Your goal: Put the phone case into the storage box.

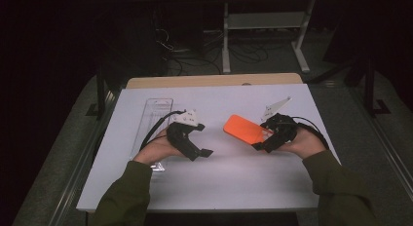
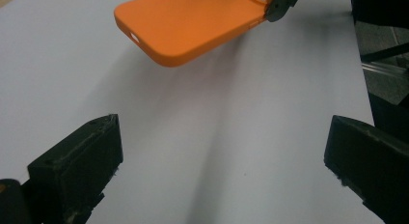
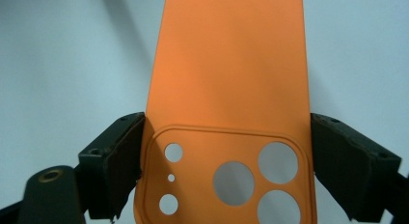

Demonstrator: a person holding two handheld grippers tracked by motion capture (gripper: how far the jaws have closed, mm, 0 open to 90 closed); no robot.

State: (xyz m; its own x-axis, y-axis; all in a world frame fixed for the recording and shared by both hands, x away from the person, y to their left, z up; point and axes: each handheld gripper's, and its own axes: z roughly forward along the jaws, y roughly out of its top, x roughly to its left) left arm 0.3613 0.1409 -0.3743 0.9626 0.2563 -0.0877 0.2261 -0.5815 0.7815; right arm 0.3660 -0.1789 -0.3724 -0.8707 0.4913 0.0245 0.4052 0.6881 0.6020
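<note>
Orange silicone: a phone case (image 1: 242, 128) hangs above the white table (image 1: 214, 182), right of centre, clamped by its camera end in the right hand-held gripper (image 1: 265, 135). The left hand-held gripper (image 1: 204, 153), jaws wide and empty, faces it; next, seemingly, it takes the free end.

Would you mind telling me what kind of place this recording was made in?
Probably a lab or workshop set up for recording. A white table serves as the work surface, loose cables trail across the dark floor behind it, and a metal-framed bench stands further back.
</note>
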